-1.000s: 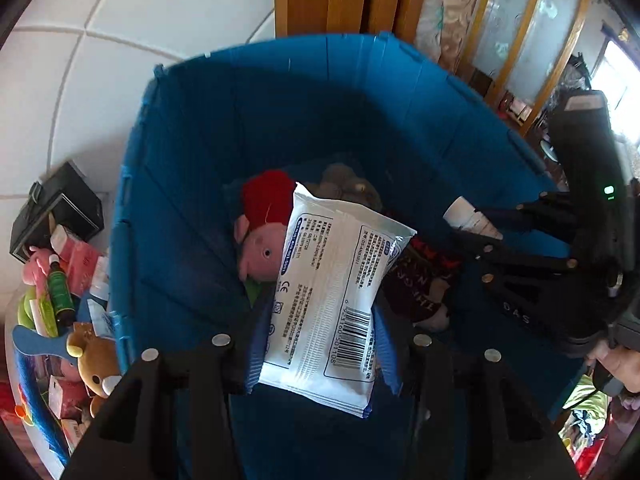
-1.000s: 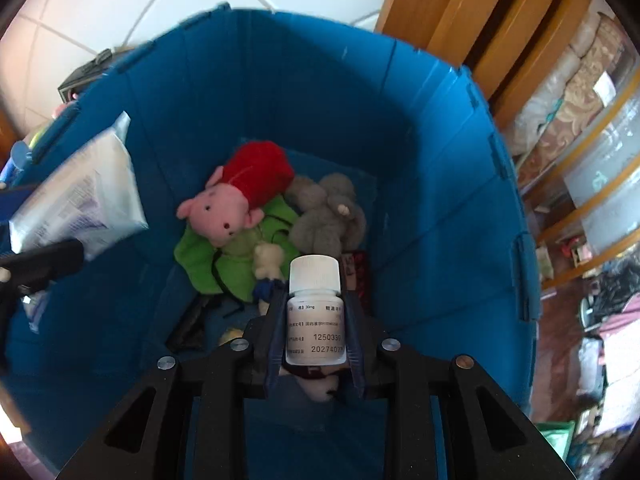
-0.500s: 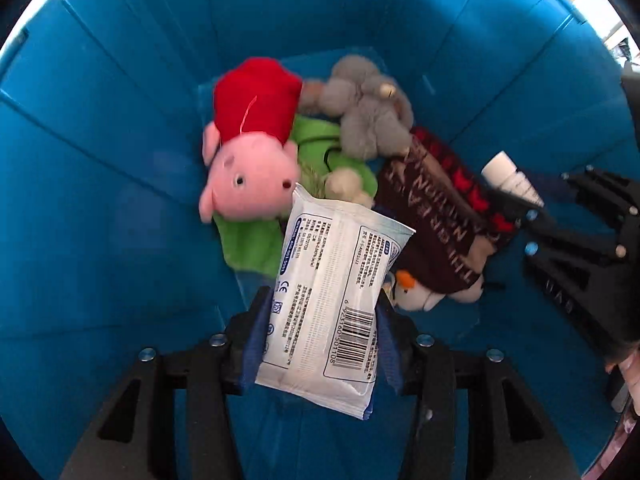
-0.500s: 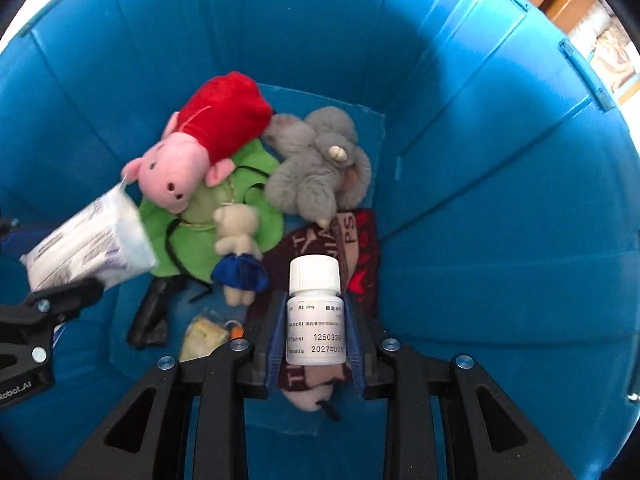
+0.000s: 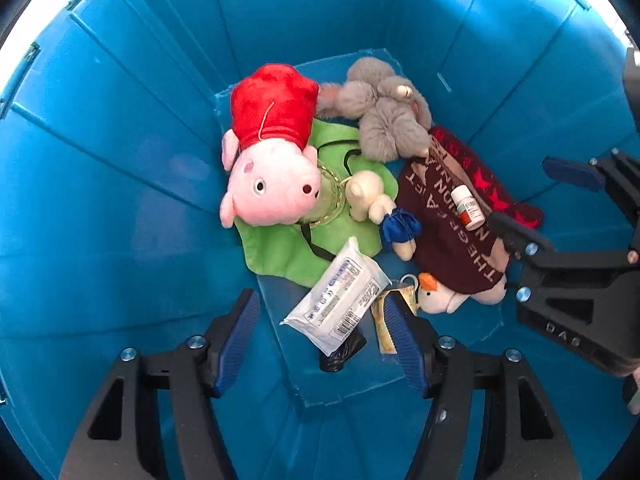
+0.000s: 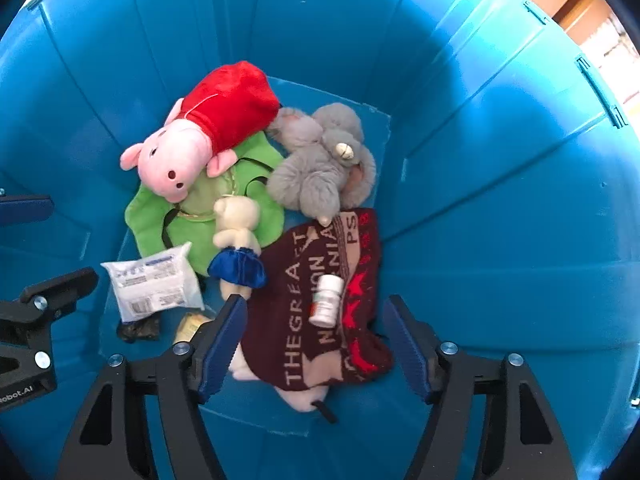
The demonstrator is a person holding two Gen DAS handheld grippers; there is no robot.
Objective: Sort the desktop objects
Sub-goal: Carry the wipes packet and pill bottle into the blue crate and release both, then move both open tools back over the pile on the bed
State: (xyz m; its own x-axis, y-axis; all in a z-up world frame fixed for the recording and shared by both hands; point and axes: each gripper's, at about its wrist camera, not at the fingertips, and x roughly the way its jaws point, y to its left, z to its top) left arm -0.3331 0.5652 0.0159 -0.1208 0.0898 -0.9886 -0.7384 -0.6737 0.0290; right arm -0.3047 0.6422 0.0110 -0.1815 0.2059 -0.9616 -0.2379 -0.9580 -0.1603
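Both drops look done: the left tool (image 5: 320,334) and right tool (image 6: 314,344) gape wide and empty above the blue bin (image 5: 120,160), white packet (image 5: 338,300) and pill bottle (image 6: 326,300) lying loose inside, so next each must lift out for another object.

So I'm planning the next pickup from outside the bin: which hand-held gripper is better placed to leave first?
Neither clearly. The left hand-held gripper and right hand-held gripper both hang open and empty inside the blue bin, with the wipes packet and pill bottle lying on the bin's contents.
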